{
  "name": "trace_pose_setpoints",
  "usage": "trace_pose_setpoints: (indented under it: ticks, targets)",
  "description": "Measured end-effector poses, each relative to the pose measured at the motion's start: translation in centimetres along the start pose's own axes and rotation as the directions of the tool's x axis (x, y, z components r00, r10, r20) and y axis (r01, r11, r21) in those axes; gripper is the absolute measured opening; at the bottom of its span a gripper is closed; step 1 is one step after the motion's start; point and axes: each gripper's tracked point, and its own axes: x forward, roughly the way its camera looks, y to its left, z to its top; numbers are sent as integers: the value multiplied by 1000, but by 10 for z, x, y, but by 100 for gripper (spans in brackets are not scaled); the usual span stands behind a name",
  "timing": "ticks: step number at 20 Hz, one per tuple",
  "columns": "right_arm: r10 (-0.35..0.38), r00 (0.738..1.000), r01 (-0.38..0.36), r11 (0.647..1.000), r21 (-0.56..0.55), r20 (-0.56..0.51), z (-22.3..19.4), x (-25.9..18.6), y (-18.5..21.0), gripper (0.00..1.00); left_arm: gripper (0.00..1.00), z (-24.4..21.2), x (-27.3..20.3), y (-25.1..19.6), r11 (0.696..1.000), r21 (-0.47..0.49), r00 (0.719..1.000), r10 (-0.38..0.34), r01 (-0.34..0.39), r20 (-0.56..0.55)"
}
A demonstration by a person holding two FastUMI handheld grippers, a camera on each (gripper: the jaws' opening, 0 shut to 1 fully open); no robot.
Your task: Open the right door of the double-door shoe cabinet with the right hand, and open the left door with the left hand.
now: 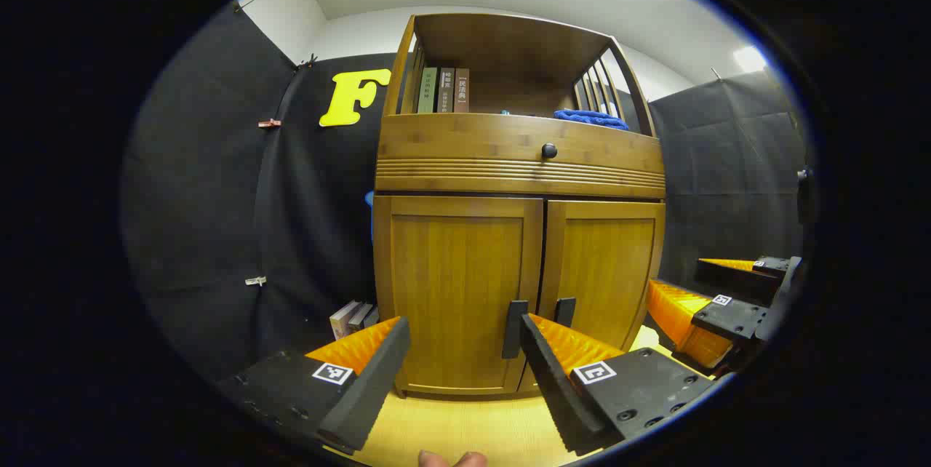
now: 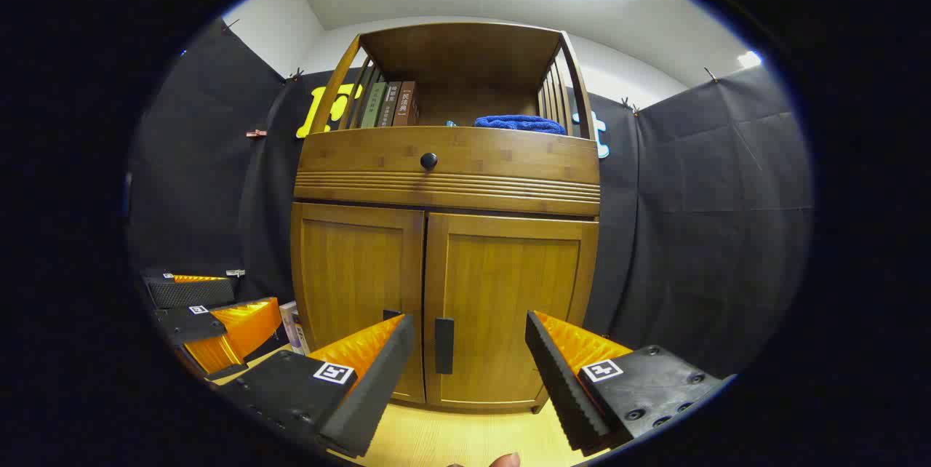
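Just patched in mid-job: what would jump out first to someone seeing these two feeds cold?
The wooden shoe cabinet fills the middle, both doors shut: left door, right door, with dark handles near the centre seam. Up top, books stand on the left of the open shelf, and a blue cloth lies on the right. Low in front, the left hand-held gripper and right hand-held gripper gape open, touching nothing.

A: From my left gripper view, what's unclear?
B: The right door's handle [image 1: 565,311] at five o'clock is partly behind a finger [image 1: 556,380]. Book spines [image 1: 444,89] at twelve: too small to read.
A: In the right gripper view, the left door's handle [image 2: 392,315] is nearly covered by my finger [image 2: 367,380].
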Motion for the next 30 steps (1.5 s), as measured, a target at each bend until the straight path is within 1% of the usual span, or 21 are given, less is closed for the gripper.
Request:
trace_pose_setpoints:
  ticks: [3, 4, 5, 6, 8, 9, 11, 12, 14, 17, 18, 19, 20, 21, 25, 26, 27, 29, 30]
  targets:
    - [13, 1000, -13, 1000, 9, 6, 4, -4, 7, 98, 94, 1, 2, 4, 1000, -21, 1000, -2, 2, 1]
    - [15, 1000, -15, 1000, 13, 12, 6, -5, 10, 98, 92, 3, 2, 5, 1000, -26, 1000, -3, 4, 5]
    - [15, 1000, -15, 1000, 12, 14, 6, -6, 10, 98, 94, 4, 3, 6, 1000, -29, 1000, -6, 6, 9]
    - [11, 1000, -11, 1000, 10, 17, 7, -7, 9, 99, 94, 7, 4, 7, 1000, -30, 1000, -8, 8, 14]
    - [3, 1000, -3, 1000, 22, 20, 8, -8, 7, 97, 94, 12, 7, 8, 999, -31, 999, -13, 14, 30]
    - [-3, 1000, 2, 999, 34, 20, 9, -6, 6, 99, 94, 13, 8, 8, 999, -29, 999, -16, 17, 36]
    - [-12, 1000, 11, 998, 59, 17, 9, -3, 3, 97, 94, 17, 11, 6, 999, -16, 998, -32, 33, 46]
    - [-19, 1000, 18, 997, 69, 18, 11, -1, 2, 99, 94, 20, 13, 7, 999, -8, 998, -34, 34, 56]
    - [-37, 999, 36, 996, 80, 10, 11, 6, -4, 98, 94, 23, 17, 8, 1000, -6, 997, -29, 29, 65]
    - [-18, 1000, 17, 996, 86, 10, 12, 15, -3, 96, 94, 22, 23, 6, 999, -28, 998, -27, 29, 58]
    - [-5, 1000, 5, 996, 85, 6, 12, 17, -1, 96, 94, 22, 26, 8, 999, -35, 998, -17, 19, 55]
    - [13, 1000, -14, 996, 83, 10, 12, 20, 1, 96, 92, 19, 28, 8, 999, -42, 999, -13, 15, 52]
    - [21, 1000, -22, 997, 76, 14, 13, 22, 2, 99, 94, 18, 29, 6, 999, -48, 999, -12, 15, 50]
    - [20, 1000, -21, 997, 69, 16, 12, 25, 0, 98, 94, 16, 31, 6, 999, -49, 999, -14, 16, 48]
    - [25, 1000, -25, 997, 68, -2, -2, 43, 3, 99, 94, 9, 31, 3, 999, -32, 999, -13, 14, 35]
    - [28, 999, -26, 998, 60, -23, -13, 49, 4, 97, 94, 9, 31, 3, 999, -31, 999, -11, 12, 35]
    - [29, 998, -27, 998, 49, -48, -25, 58, 6, 99, 92, 8, 30, 1, 999, -31, 999, -11, 13, 33]
    - [41, 996, -40, 999, 21, -73, -42, 71, 11, 98, 92, 5, 30, 0, 999, -31, 1000, -14, 15, 26]
    - [45, 995, -45, 999, 6, -84, -51, 79, 14, 100, 92, 5, 29, 1, 999, -31, 1000, -10, 10, 26]
